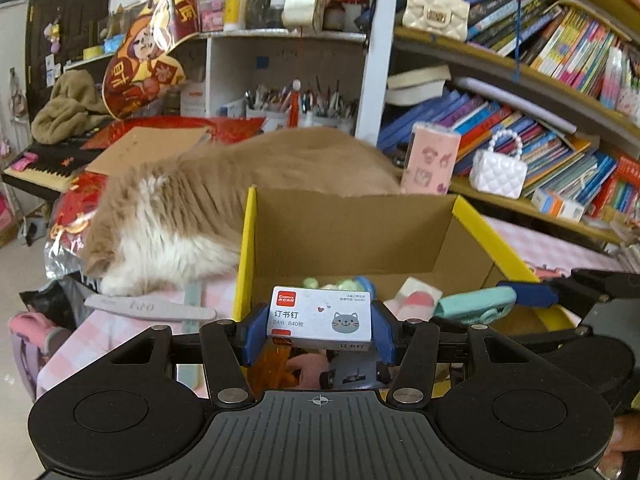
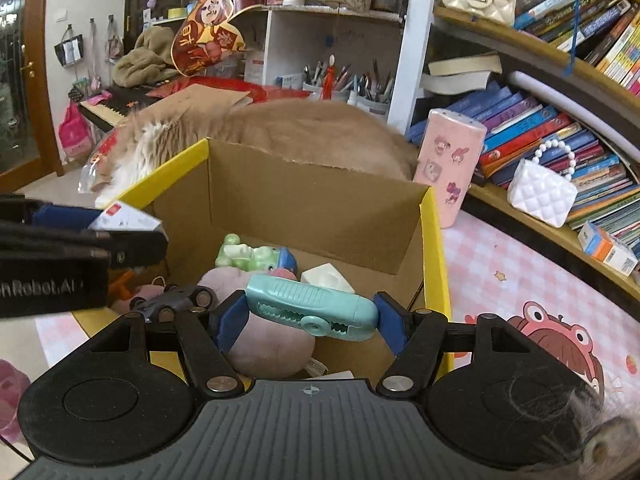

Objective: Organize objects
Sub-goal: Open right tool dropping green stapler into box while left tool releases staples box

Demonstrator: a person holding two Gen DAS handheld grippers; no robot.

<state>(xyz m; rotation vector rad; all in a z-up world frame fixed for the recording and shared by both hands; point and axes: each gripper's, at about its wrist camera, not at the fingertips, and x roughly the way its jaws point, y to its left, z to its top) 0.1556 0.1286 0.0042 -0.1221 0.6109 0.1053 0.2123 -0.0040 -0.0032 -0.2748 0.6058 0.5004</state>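
1. The left gripper [image 1: 319,330] has its blue fingers [image 1: 253,334] closed on a small white cardboard box of staples [image 1: 319,318] with a grey cat face, held above the near edge of an open brown cardboard box with yellow rims [image 1: 352,232].
2. The right gripper [image 2: 312,314] clamps a teal plastic stapler [image 2: 310,306] lengthwise between its fingers, over the same box.
3. Inside lie a pink plush toy [image 2: 268,344], a pale green figure [image 2: 244,256] and what may be a small dark toy car [image 2: 172,300].
4. A fluffy tan-and-white cat [image 1: 180,208] lies just behind the box on the pink checked desk [image 2: 500,280].
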